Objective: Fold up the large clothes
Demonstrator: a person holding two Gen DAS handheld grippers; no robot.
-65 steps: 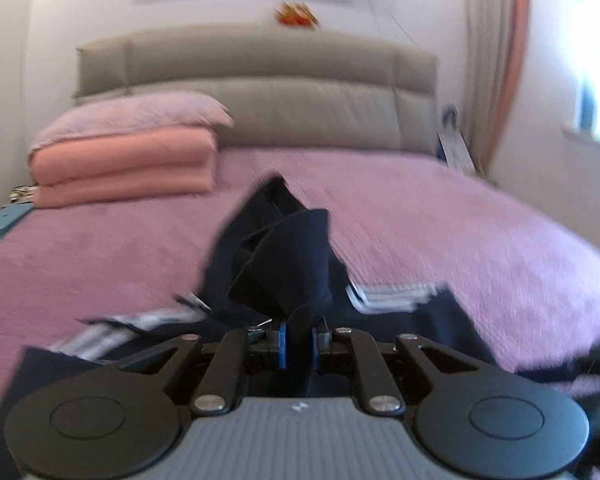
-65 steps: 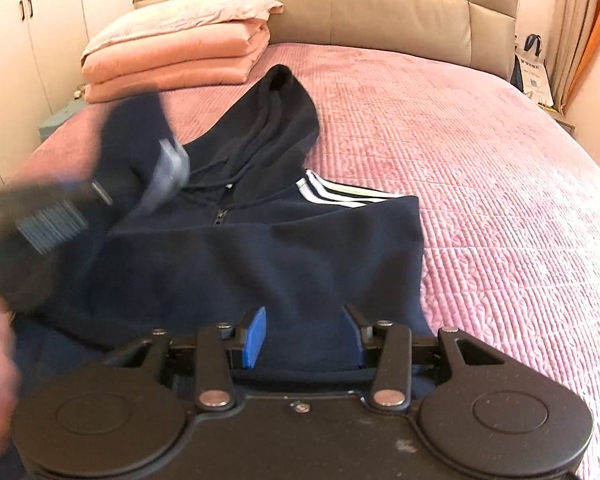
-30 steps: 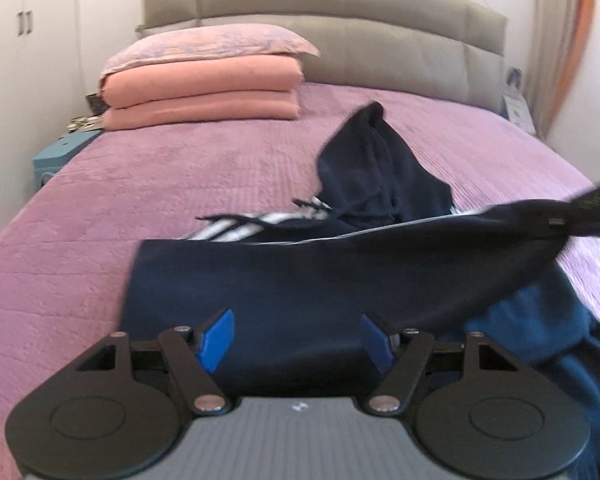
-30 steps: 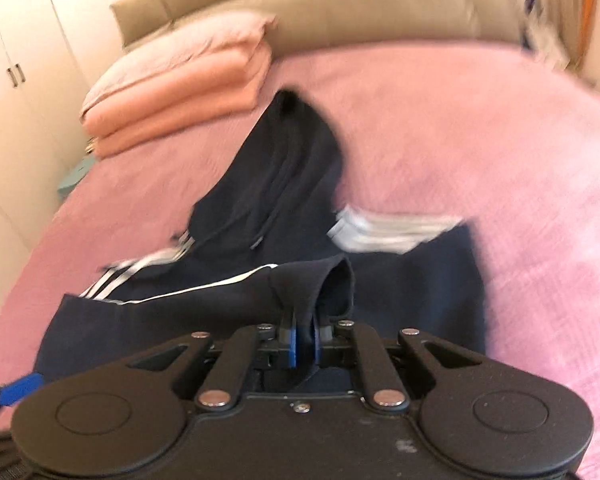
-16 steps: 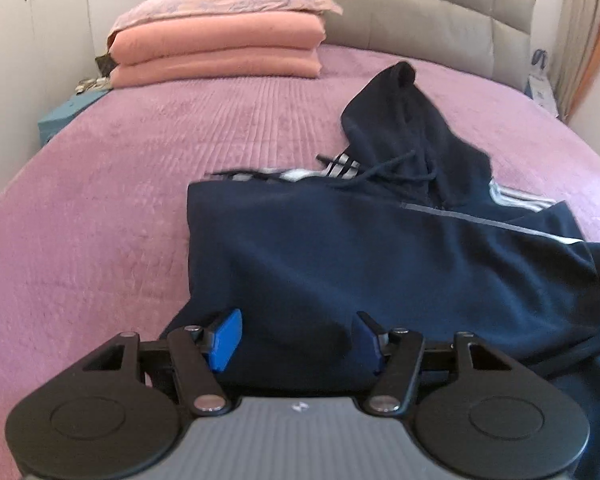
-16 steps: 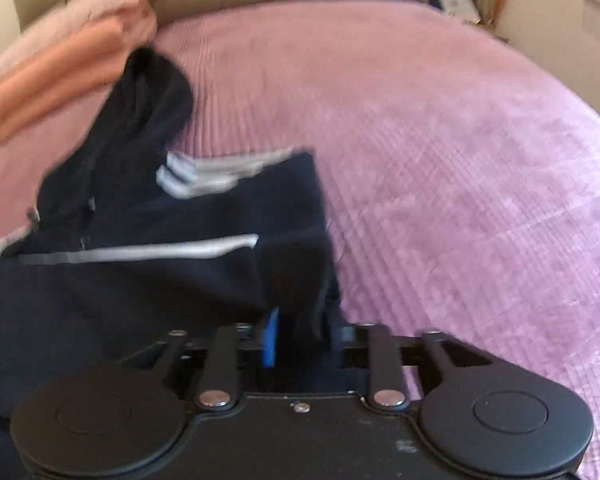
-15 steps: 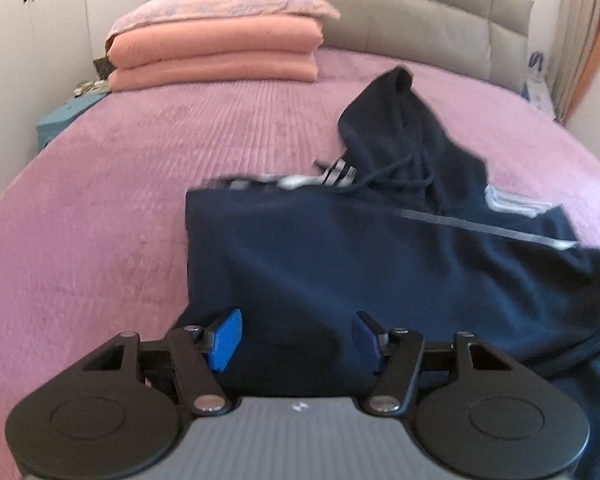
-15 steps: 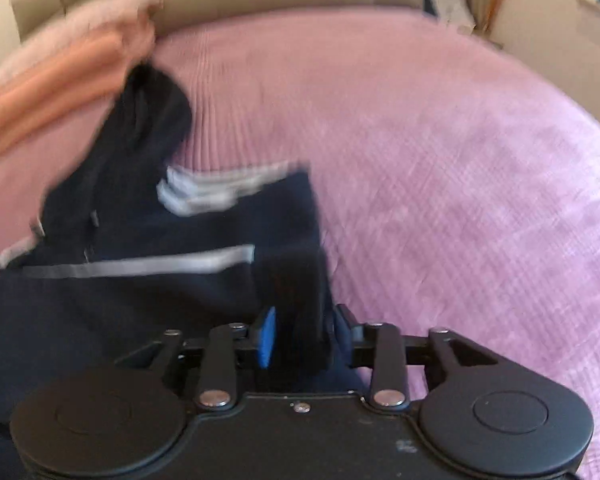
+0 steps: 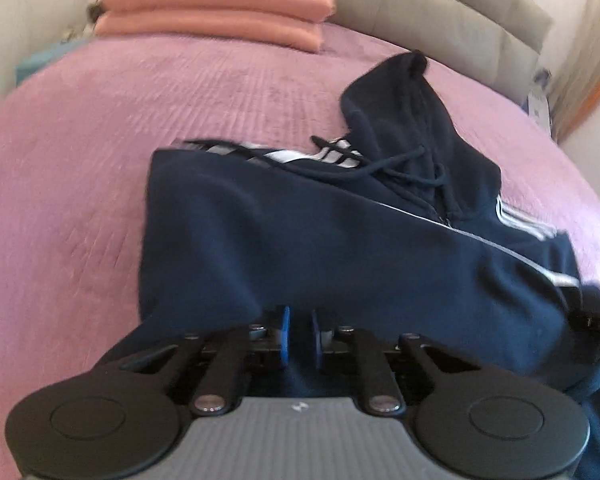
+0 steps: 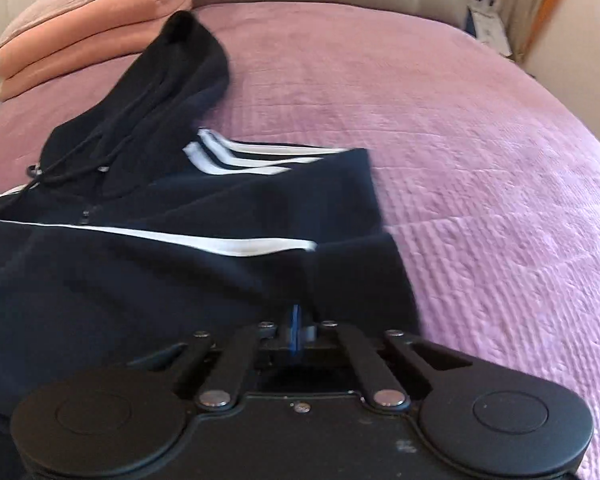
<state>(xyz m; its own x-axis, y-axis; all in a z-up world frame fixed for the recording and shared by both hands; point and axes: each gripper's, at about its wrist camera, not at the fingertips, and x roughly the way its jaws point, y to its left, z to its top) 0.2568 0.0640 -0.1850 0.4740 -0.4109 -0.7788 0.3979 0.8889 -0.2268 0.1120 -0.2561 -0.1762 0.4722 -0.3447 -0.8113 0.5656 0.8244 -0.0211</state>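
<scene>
A navy hoodie (image 9: 320, 240) with white stripes lies on the purple bedspread (image 9: 80, 160), both sleeves folded across its front, hood (image 9: 404, 104) pointing to the headboard. My left gripper (image 9: 299, 334) is shut on the hoodie's near left hem. My right gripper (image 10: 298, 330) is shut on the near right hem of the hoodie (image 10: 180, 272), next to the folded cuff (image 10: 356, 276). The right gripper's edge (image 9: 592, 312) shows at the right of the left wrist view.
Folded pink blankets with a pillow (image 9: 216, 12) are stacked at the head of the bed, also in the right wrist view (image 10: 84, 28). A beige headboard (image 9: 460, 20) is behind. Bare bedspread (image 10: 480, 140) lies right of the hoodie.
My left gripper went from open to shut on the near left hem. My right gripper let go of the sleeve cuff over the body and shut on the near right hem.
</scene>
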